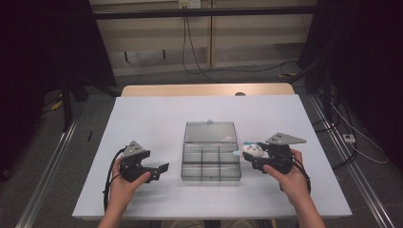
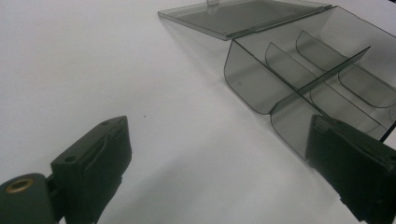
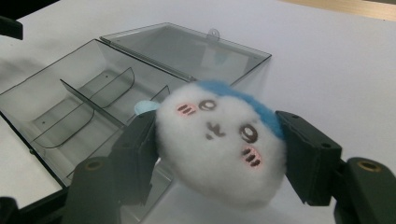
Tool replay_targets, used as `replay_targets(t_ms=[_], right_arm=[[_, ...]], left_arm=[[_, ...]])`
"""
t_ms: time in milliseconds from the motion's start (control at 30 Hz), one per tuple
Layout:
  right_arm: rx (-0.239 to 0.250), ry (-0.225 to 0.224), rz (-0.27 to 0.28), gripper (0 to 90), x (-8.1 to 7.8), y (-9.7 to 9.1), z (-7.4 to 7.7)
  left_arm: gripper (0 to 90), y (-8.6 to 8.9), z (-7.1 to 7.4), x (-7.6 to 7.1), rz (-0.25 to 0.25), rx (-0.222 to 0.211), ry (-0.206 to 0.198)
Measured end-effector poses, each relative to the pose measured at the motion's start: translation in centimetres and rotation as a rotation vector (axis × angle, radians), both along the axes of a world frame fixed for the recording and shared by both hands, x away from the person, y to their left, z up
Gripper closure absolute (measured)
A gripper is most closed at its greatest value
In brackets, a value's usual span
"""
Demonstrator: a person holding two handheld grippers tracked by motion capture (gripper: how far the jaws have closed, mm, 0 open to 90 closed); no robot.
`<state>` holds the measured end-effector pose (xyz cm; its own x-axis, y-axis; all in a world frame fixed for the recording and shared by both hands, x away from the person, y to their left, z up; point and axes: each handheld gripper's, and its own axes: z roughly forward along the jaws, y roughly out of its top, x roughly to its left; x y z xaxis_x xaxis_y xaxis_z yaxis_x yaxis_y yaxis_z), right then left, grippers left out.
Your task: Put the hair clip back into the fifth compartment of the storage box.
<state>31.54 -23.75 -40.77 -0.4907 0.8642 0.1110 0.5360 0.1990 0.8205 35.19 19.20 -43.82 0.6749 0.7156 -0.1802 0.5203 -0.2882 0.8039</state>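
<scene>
In the high view, the right gripper (image 1: 248, 156) is held at the right edge of a smoky transparent plastic organiser box with divided compartments (image 1: 211, 164), which sits in the middle of the white table (image 1: 152, 118) with its lid laid open flat behind it. A small round white plush toy with a blue top and an embroidered face (image 1: 253, 149) sits between the right gripper's jaws, just beside the box's right wall. The left gripper (image 1: 161, 168) is held to the left of the box, a little apart from it, its jaws standing open with nothing between them.

In the left gripper view, the two black jaws are spread wide over bare table; the box (image 2: 299, 79) lies ahead, its near corner just beyond the jaw on that view's right side.

In the right gripper view, the plush toy (image 3: 219, 144) fills the gap between the jaws, both pads pressing its sides, face toward the camera. It hangs over the box's near edge (image 3: 70, 116).
</scene>
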Motion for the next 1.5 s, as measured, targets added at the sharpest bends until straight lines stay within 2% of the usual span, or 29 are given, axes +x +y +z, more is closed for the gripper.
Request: replay_targets(t_ms=[467,667,900,1067,1500], right_arm=[[-0.008,-0.003,0.042,33.3,-0.1,1.8,0.3],[-0.010,-0.001,0.053,33.3,-0.1,2.4,0.3],[-0.020,0.002,0.069,33.3,-0.2,2.9,0.2],[-0.011,-0.014,0.079,33.3,-0.3,3.5,0.3],[-0.006,0.001,0.111,33.3,-0.3,4.7,0.0]], left_arm=[[7.3,0.1,0.0,0.0,-0.004,0.005,-0.002],[7.3,0.0,0.1,0.1,-0.003,-0.008,-0.006],[7.2,0.2,0.5,0.0,-0.004,-0.007,-0.014],[7.3,0.2,0.5,0.1,-0.002,-0.009,-0.012],[7.3,0.2,0.4,-0.2,0.003,-0.003,-0.013]])
